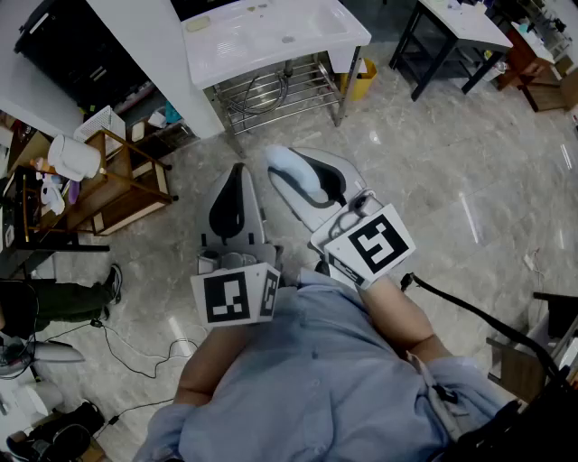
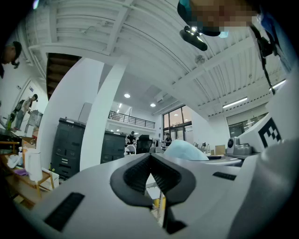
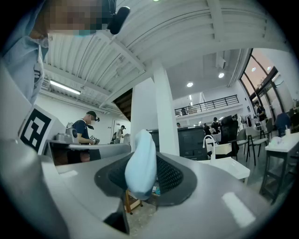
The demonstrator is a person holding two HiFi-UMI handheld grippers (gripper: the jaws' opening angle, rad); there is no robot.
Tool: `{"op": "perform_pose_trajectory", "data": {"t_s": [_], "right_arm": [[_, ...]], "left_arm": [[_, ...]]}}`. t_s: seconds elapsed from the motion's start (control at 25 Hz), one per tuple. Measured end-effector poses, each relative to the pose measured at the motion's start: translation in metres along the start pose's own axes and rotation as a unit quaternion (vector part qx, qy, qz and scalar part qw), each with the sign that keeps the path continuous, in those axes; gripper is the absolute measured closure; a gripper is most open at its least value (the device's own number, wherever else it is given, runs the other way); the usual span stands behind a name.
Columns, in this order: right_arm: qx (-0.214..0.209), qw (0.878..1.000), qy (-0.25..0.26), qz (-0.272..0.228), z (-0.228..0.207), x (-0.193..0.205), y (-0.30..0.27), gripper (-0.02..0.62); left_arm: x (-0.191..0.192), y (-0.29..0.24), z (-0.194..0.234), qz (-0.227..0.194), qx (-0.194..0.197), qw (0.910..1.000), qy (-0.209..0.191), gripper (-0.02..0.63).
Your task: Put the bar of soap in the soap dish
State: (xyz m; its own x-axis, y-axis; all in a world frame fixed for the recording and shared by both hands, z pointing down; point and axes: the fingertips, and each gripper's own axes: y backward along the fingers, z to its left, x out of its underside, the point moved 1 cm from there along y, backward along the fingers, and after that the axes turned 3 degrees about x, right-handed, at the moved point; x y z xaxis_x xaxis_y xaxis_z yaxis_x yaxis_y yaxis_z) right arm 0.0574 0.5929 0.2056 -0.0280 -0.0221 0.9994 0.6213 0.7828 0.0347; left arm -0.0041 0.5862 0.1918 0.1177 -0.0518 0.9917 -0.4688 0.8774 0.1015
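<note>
A pale blue bar of soap [image 1: 289, 167] stands on edge between the dark pads of my right gripper [image 1: 305, 183], which is shut on it above the floor. The right gripper view shows the soap [image 3: 140, 168] upright in the right gripper [image 3: 145, 156]. My left gripper [image 1: 237, 176] hovers just to its left, shut, with nothing between its pads; its tips meet in the left gripper view [image 2: 150, 158], where the soap [image 2: 187, 150] shows to the right. A small pale dish-like thing [image 1: 198, 24] lies on the white washbasin top [image 1: 271, 41], far ahead.
A wire rack [image 1: 271, 90] sits under the basin with a yellow bin [image 1: 363, 79] beside it. A wooden shelf [image 1: 117, 189] with clutter stands at left, a black-legged table [image 1: 452, 41] at top right. Cables [image 1: 135, 347] lie on the marble floor.
</note>
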Motion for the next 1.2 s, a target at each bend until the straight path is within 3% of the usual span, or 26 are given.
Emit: {"op": "perform_pose_trajectory", "data": {"t_s": [0.84, 1.2], "right_arm": [[-0.033, 0.999, -0.034, -0.023, -0.04, 0.001, 0.03, 0.474], [-0.052, 0.998, -0.042, -0.02, -0.061, 0.008, 0.015, 0.475]], "left_arm": [[0.012, -0.026, -0.039, 0.01, -0.026, 0.9995, -0.015, 0.601], [0.022, -0.047, -0.028, 0.02, -0.05, 0.9984, -0.014, 0.601]]}}
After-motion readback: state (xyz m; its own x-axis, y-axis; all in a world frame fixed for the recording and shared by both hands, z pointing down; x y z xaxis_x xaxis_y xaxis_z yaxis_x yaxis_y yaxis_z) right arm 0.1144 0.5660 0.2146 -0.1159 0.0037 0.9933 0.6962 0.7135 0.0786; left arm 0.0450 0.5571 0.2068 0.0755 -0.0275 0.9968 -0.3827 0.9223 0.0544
